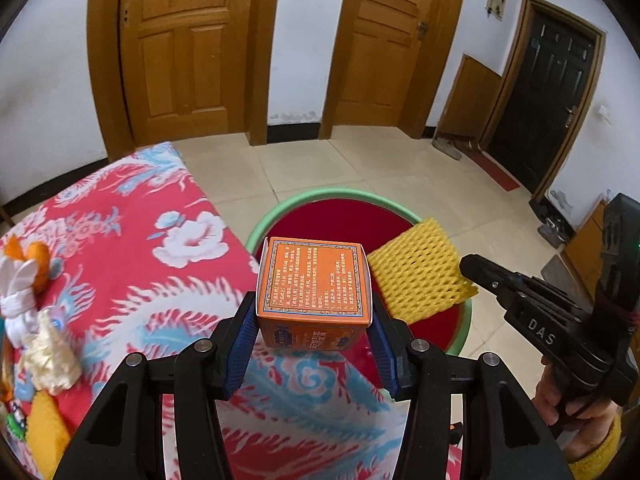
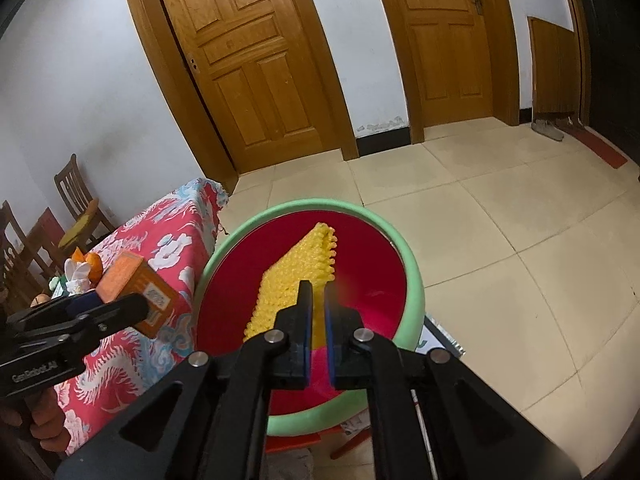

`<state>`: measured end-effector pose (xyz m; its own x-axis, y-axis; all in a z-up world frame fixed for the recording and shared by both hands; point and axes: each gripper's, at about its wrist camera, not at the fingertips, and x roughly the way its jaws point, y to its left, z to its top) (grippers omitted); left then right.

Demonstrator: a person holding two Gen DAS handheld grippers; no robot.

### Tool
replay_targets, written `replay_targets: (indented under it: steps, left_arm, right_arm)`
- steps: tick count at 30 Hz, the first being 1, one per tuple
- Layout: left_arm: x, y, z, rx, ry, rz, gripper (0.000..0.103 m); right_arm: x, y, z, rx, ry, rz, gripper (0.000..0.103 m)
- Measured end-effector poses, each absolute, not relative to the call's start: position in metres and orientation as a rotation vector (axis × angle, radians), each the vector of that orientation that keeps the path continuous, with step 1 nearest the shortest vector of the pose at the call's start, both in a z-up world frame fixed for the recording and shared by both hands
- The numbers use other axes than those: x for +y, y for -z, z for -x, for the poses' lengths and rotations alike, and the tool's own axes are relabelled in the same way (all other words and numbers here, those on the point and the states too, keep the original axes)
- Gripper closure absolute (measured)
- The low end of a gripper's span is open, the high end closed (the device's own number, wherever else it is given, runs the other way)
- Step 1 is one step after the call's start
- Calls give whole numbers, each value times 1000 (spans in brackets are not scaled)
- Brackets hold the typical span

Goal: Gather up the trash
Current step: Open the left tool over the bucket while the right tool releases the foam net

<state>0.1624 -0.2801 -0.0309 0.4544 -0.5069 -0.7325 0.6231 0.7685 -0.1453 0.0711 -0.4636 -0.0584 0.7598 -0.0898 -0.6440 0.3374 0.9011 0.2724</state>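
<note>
left fingers (image 1: pixel 314 320) pinch orange box (image 1: pixel 314 280) level; right fingers (image 2: pixel 318 312) clamp yellow foam net (image 2: pixel 296 276), long axis pointing away.

White plastered walls (image 2: pixel 100 80), scuffed low down, carry two panelled wooden doors (image 1: pixel 184 44) in wide wooden frames, a dark skirting strip (image 1: pixel 294 132) running between them, and farther right stands a black door (image 1: pixel 548 100) with a red mat (image 1: pixel 496 170) at its foot. The floor (image 2: pixel 500 220) is pale square tile with dark grout lines. A table draped in a red cloth with white and blue flowers (image 1: pixel 132 248) fills the left, and behind it two wooden chairs (image 2: pixel 76 200) stand against the wall.
</note>
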Motion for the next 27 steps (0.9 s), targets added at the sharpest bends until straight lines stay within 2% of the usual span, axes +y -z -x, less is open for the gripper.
replay_targets:
  steps: [1, 3, 5, 13, 17, 18, 19, 21, 27]
  left_arm:
    - [-283, 33, -164, 853, 703, -154, 50]
    - [-287, 36, -166, 859, 709, -156, 50]
    - [-290, 39, -168, 864, 714, -160, 50]
    - [-312, 53, -170, 914, 757, -195, 49]
    - [-321, 54, -167, 883, 758, -227, 48]
    - [-321, 54, -167, 883, 759, -225, 45]
    - [-321, 54, -167, 887, 760, -219, 36]
    - [-320, 54, -168, 892, 764, -197, 29]
    - [-313, 47, -163, 871, 744, -183, 29]
  right_arm:
    - [-465, 58, -71, 665, 242, -391, 91]
    - [-467, 58, -68, 657, 243, -393, 74]
    - [-470, 58, -67, 655, 248, -400, 69]
    - [-485, 51, -54, 621, 296, -438, 69]
    - [-490, 48, -47, 607, 321, -455, 69]
    - [-492, 48, -45, 606, 325, -460, 69]
    - [-492, 48, -44, 605, 328, -465, 69]
    - [-494, 48, -42, 606, 330, -467, 69]
    - [-494, 46, -36, 605, 329, -475, 69]
